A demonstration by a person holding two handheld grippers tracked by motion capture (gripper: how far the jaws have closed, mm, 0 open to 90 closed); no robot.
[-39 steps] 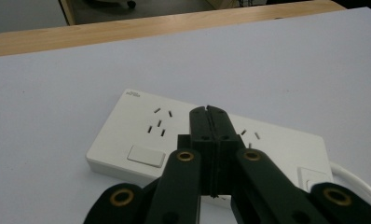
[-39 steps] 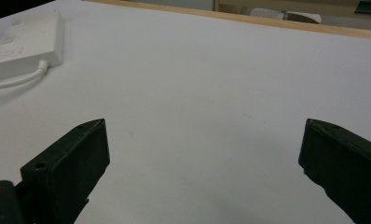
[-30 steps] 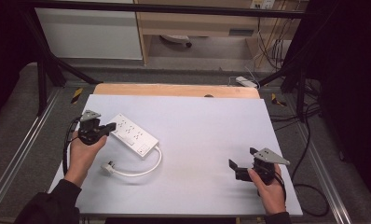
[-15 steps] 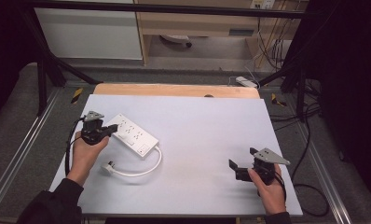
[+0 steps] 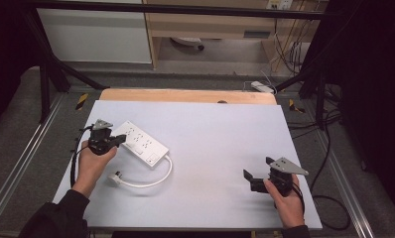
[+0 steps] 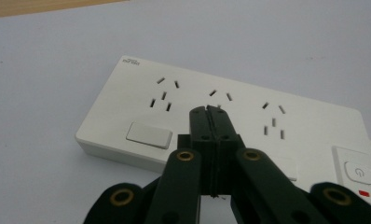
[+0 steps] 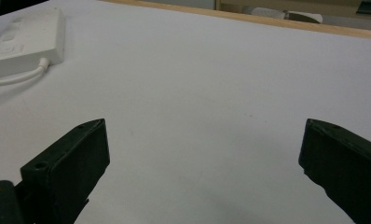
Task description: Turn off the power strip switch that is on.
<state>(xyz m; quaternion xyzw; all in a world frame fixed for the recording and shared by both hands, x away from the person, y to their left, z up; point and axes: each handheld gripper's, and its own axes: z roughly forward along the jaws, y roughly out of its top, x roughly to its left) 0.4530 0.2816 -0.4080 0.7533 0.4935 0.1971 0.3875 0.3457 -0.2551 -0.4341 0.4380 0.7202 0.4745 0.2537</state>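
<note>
A white power strip (image 5: 142, 144) lies on the left half of the table, its cable (image 5: 156, 178) looping forward to a white plug (image 5: 114, 177). My left gripper (image 5: 120, 140) is shut with nothing between its jaws. Its tips hang over the strip's left end. In the left gripper view the shut tips (image 6: 210, 111) point at the strip (image 6: 314, 126) between two socket groups, near a flat switch (image 6: 148, 134). I cannot tell if they touch it. My right gripper (image 5: 257, 168) rests open at the table's right front. Its wide-apart fingers (image 7: 72, 158) frame bare table in the right gripper view, with the strip (image 7: 27, 37) far off.
The table has a pale grey top (image 5: 220, 144) with a wooden strip (image 5: 185, 95) along its far edge. Metal rails run along both sides. Cables and a second power strip (image 5: 262, 87) lie on the floor beyond the far right corner.
My left gripper has edged slightly to the right, over the power strip's end. The right gripper has stayed put.
</note>
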